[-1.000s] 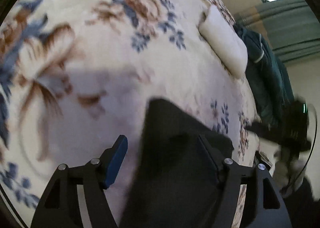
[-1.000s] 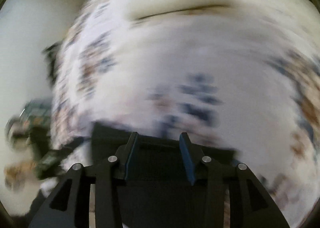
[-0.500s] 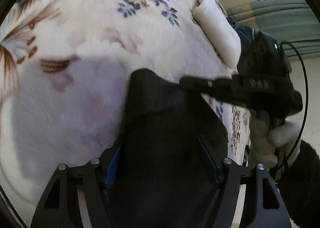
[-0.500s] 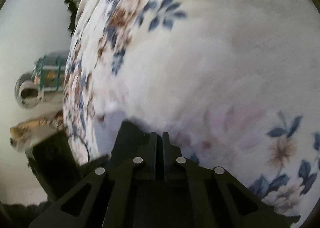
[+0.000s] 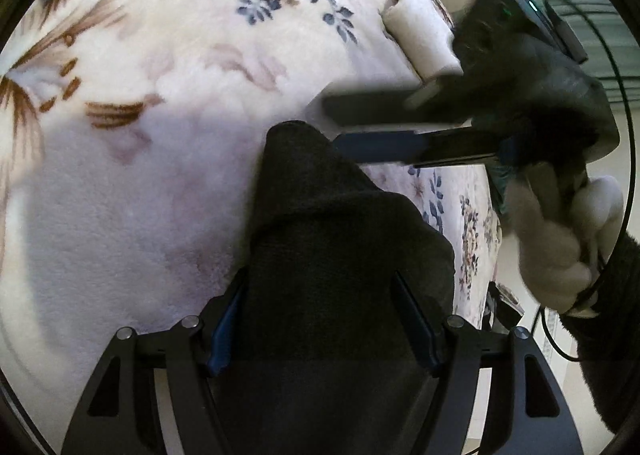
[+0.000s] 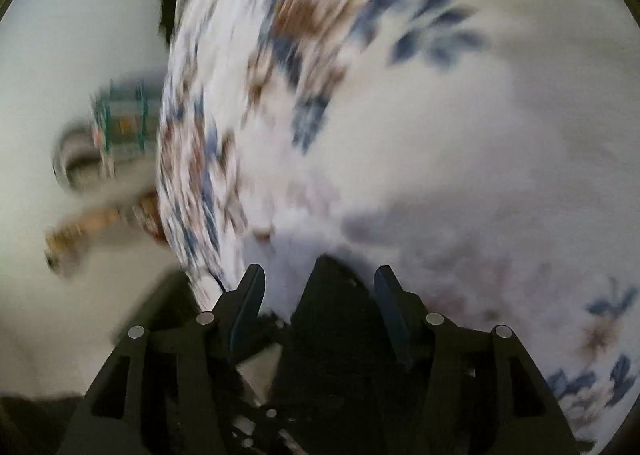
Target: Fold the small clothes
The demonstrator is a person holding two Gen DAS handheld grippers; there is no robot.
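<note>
right gripper: jaws opening, dark garment released after pinch | left gripper: clamped across garment | fold laid on blanket

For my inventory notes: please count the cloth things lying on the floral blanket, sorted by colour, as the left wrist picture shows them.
Black: 1, the black garment between the left gripper fingers.
White: 1, the white rolled cloth further back on the blanket.
Total: 2

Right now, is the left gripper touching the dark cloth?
Touching. The left wrist view shows the dark cloth bunched between the fingers of the left gripper, filling the gap and lying against both blue pads.
</note>
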